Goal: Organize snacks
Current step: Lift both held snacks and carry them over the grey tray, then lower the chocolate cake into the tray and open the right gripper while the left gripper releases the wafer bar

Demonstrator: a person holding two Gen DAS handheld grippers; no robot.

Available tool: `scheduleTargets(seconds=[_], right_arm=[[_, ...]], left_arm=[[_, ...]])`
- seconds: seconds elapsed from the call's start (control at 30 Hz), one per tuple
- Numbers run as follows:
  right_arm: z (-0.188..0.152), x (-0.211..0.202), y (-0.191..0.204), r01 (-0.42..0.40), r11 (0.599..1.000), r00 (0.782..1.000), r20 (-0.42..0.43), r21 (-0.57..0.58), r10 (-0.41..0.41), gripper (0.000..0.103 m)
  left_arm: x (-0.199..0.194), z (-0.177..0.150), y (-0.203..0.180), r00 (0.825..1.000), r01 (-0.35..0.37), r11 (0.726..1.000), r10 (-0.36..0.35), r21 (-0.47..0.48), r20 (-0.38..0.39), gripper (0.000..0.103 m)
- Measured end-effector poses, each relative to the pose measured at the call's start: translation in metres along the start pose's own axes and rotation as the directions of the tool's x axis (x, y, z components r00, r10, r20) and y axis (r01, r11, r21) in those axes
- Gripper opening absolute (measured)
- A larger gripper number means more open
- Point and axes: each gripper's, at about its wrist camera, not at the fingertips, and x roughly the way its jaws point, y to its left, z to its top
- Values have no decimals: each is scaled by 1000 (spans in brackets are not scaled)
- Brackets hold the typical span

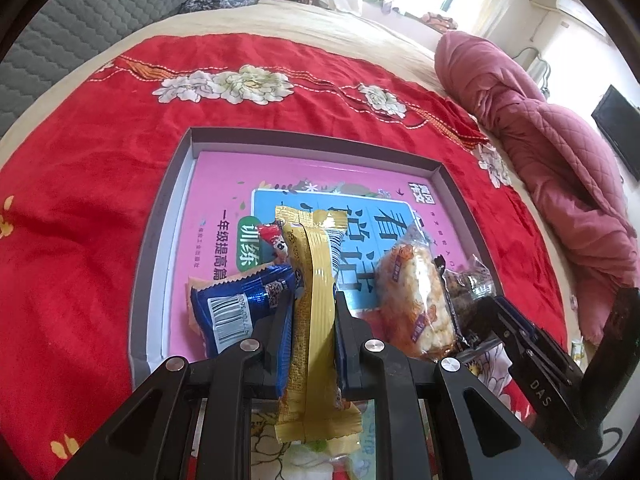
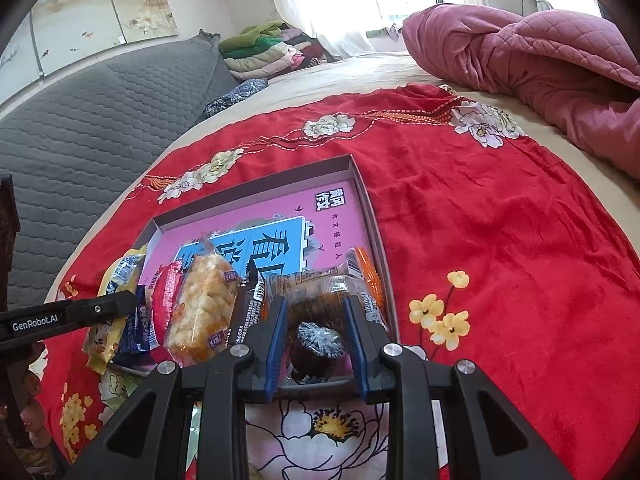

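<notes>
Red floral blanket [image 1: 80, 200]; left claw [image 1: 314, 316] grips long gold snack packet [image 1: 316, 320].

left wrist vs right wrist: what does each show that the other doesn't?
Left wrist only: the TV on the far wall, and the left hand-held gripper shut on the gold packet.

Right wrist only: the wall painting, yellow flower print, and the right hand-held gripper shut on the dark cake pack.

Both: the grey tray with the pink book, rice cracker pack, red cloth, pink quilt.
</notes>
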Motion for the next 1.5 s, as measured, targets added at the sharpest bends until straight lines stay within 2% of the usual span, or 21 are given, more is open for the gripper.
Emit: scheduleTargets(seconds=[0.4,0.7,0.8,0.87,1.37,1.5], right_arm=[[-2,-2,-3,10,1000,1000,1,9,-10,29],[-1,-3,-6,1,1000,1000,2,29,-1,29],[-2,-3,-6,-2,999,1000,-2,33,2,29],[-1,-3,-7,-4,999,1000,-3,37,4,29],[-1,-4,-6,-1,999,1000,1,35,1,29],[-1,-4,-6,4,999,1000,0,35,-4,30]], left_arm=[[13,9,-5,1000,9,1000,-9,16,6,18],[20,4,-5,999,33,999,-33,3,-29,21],[19,5,-5,999,39,999,-39,2,-22,24],[18,5,-5,998,54,999,-54,-5,-22,30],[10,5,-12,999,51,998,-51,28,-9,45],[8,5,-13,999,45,999,-45,30,-6,46]])
